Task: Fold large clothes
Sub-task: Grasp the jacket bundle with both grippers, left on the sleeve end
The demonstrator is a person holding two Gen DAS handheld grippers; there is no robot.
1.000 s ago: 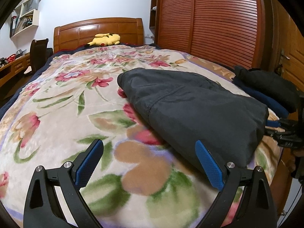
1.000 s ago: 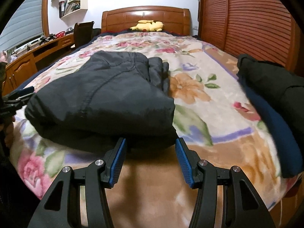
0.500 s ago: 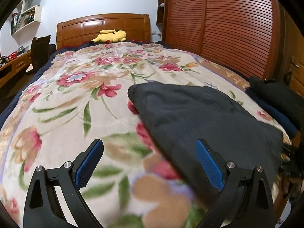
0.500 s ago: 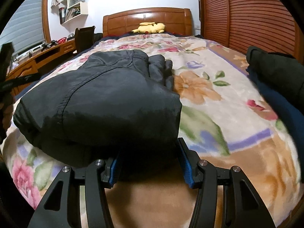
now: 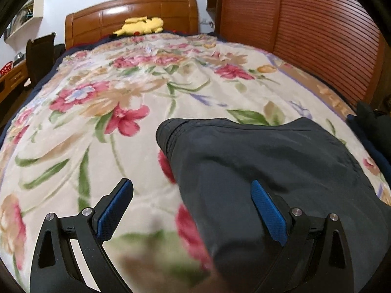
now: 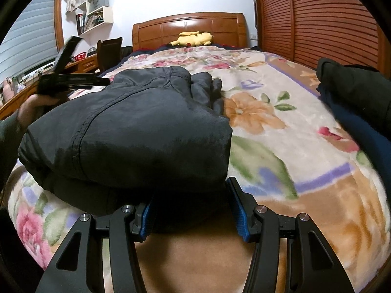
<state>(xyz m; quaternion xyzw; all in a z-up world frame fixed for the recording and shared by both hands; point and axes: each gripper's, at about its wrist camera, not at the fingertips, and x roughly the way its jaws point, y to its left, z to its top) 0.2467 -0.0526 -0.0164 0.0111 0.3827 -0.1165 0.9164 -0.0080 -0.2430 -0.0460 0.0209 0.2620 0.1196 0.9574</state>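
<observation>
A folded dark grey jacket (image 5: 268, 161) lies on the floral blanket (image 5: 97, 122) near the bed's foot. My left gripper (image 5: 193, 207) is open and raised above the jacket's left edge, its right finger over the fabric. In the right wrist view the jacket (image 6: 136, 131) fills the middle. My right gripper (image 6: 190, 210) is open, its fingers pushed in at the jacket's near edge with the bundle's lower fold between them. The left gripper (image 6: 66, 78) also shows there, lifted at the far left.
A stack of folded dark clothes (image 6: 354, 102) sits at the bed's right edge, also seen in the left wrist view (image 5: 371, 124). A yellow plush toy (image 5: 139, 25) lies by the wooden headboard. A slatted wardrobe (image 5: 293, 24) stands right; a desk and chair (image 6: 107, 48) left.
My left gripper has risen and moved forward over the jacket. My right gripper has pushed closer into the jacket's near edge, which now hides its left fingertip.
</observation>
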